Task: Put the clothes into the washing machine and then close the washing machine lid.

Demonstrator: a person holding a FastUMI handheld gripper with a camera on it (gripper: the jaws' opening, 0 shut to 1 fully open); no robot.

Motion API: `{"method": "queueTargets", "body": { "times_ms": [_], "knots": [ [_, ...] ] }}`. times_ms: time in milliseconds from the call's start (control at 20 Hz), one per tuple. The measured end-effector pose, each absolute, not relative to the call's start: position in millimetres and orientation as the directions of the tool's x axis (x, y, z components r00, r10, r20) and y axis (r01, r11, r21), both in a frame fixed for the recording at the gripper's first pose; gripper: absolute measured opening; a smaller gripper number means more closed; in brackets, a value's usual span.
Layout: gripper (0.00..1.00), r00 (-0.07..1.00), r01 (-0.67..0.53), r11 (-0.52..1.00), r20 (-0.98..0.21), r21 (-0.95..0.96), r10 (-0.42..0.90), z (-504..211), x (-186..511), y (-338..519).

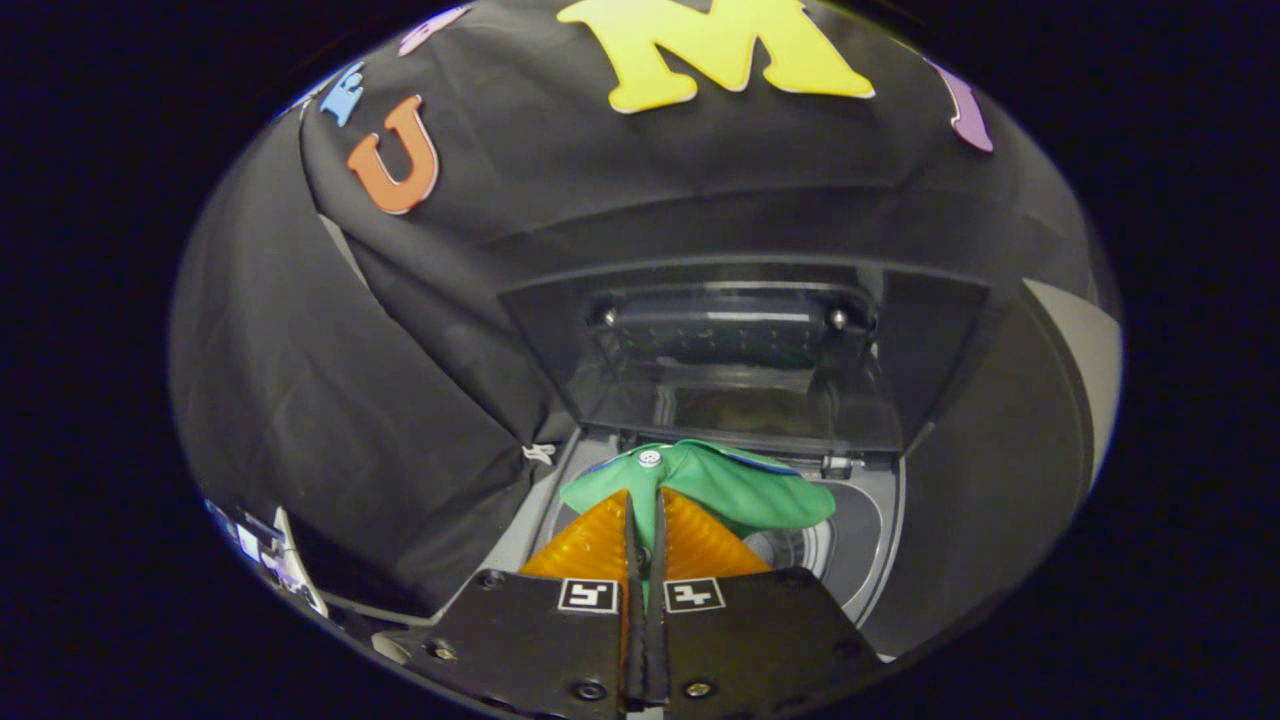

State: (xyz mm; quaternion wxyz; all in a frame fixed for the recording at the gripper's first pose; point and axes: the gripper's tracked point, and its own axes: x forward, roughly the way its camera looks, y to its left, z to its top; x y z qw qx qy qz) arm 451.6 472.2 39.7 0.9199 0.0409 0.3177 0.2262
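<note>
A green garment [735, 485] with a white button and a blue edge hangs from my gripper [645, 497], whose two fingers are shut on its cloth. It is held over the round opening of the top-loading washing machine [868, 545], just above the drum. The steel drum floor [790, 548] shows below the garment to the right. Beyond the garment the dark see-through lid [740, 365] stands raised and tilted back at the far side of the opening.
Black cloth of the booth wall [330, 400] hangs close on the left and behind the machine. A pale panel [1085, 360] shows at the far right. Small white items [270, 555] lie low at the left beside the machine.
</note>
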Motion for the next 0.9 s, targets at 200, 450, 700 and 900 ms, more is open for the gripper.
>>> {"method": "queueTargets", "body": {
  "times_ms": [200, 450, 700, 900],
  "knots": [
    [0.04, 0.684, -0.334, 0.922, -0.623, 0.194, 0.379, -3, 465, 463],
    [0.04, 0.662, -0.273, 0.947, -0.681, 0.171, 0.314, -40, 462, 452],
    [0.06, 0.639, -0.203, 0.959, -0.716, 0.196, 0.282, -57, 457, 442],
    [0.1, 0.641, -0.196, 0.958, -0.713, 0.207, 0.285, -55, 453, 438]
  ]
}}
